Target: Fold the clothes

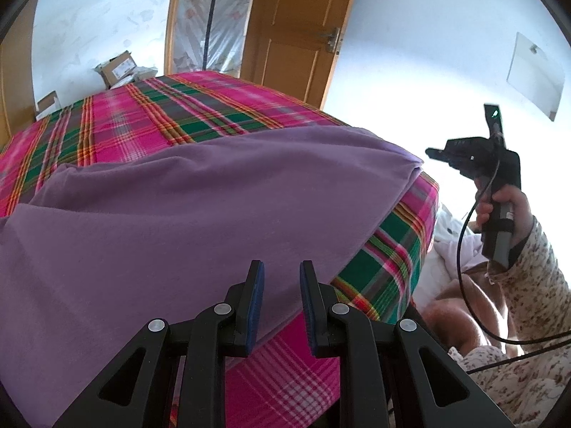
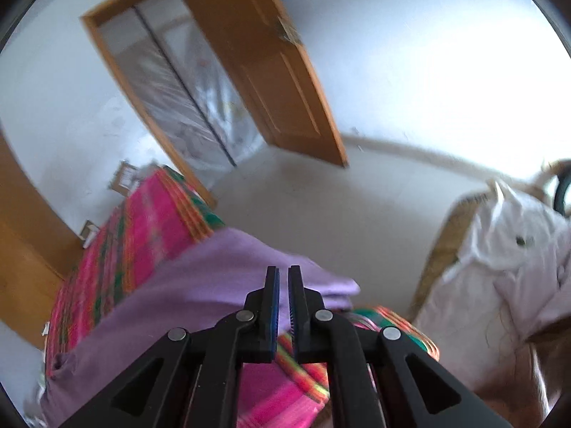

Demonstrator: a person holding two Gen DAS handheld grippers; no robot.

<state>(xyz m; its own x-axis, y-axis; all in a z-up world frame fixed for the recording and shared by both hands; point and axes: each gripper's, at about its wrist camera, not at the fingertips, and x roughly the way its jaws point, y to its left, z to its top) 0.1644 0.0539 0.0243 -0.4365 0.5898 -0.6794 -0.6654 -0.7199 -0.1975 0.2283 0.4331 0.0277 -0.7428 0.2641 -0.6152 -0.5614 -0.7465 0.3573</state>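
1. Left wrist view: close above the purple cloth garment [image 1: 200, 214] on the pink-green plaid bed cover [image 1: 150, 114], angled down, facing the brown wooden door [image 1: 299, 28].
2. Right wrist view: tilted, blurred, same direction from the bed corner.
3. Shared: garment [image 2: 221, 285], cover [image 2: 142, 228], door [image 2: 271, 71].

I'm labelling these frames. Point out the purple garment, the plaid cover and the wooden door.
purple garment [image 1: 171, 214], left wrist view, on its broad flat middle.
plaid cover [image 1: 150, 117], left wrist view, on the bare stretch beyond the garment.
wooden door [image 2: 271, 71], right wrist view, on its open panel.
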